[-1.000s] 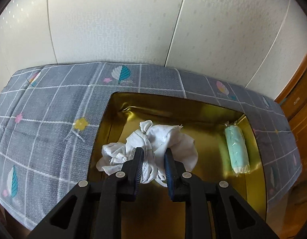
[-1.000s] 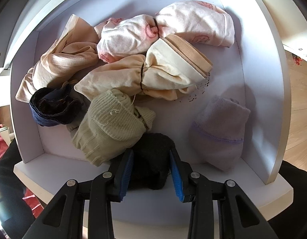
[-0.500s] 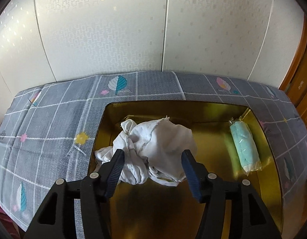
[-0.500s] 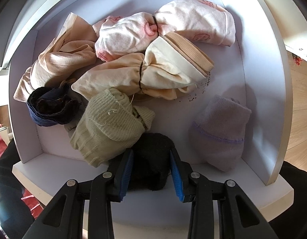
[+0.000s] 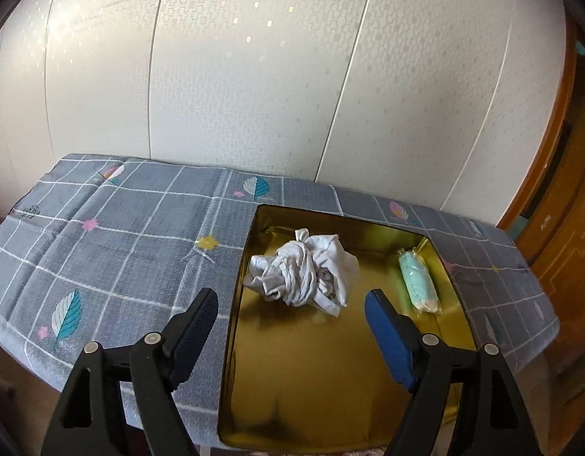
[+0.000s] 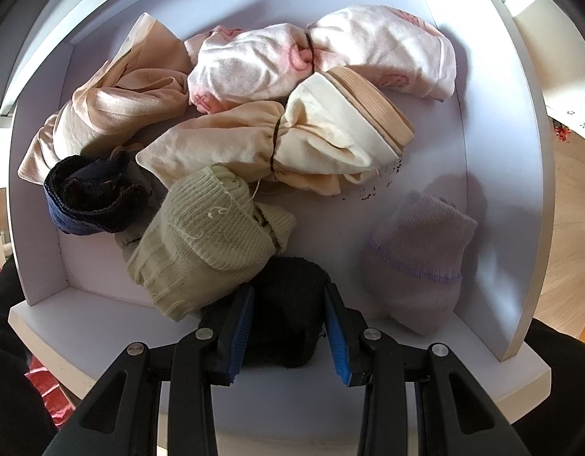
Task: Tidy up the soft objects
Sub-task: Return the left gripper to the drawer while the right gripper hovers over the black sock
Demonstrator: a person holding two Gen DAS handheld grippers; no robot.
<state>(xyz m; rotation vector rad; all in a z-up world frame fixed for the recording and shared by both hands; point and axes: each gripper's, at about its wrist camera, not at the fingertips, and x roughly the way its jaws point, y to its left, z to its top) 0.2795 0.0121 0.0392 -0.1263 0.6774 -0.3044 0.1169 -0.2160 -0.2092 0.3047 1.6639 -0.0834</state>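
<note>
Now the right gripper (image 6: 288, 326) is clamped on a black sock (image 6: 288, 304), its blue pads (image 6: 242, 332) pressing in from either side at the front edge of the white shelf (image 6: 482, 174). The sock sits dead ahead between the fingers, bunched up, with no clear long axis. Just to its left the green ribbed sock (image 6: 201, 243) leans over it and touches it; the lilac sock (image 6: 418, 262) sits apart to the right. Behind them lie the cream bundle (image 6: 292, 144), the pink printed bundle (image 6: 311, 60) and a dark blue sock (image 6: 91, 201).

Over on the other side, the left gripper (image 5: 292, 323) hangs wide open and empty above the gold tray (image 5: 330, 380). The white crumpled cloth (image 5: 304, 269) lies straight ahead of it, just beyond the fingertips and not touching them. The mint roll (image 5: 419, 281) lies lengthwise by the tray's right wall.

So the right hand has the sock, and I'd say a straight pull back should free it, though the green one may drag along.
</note>
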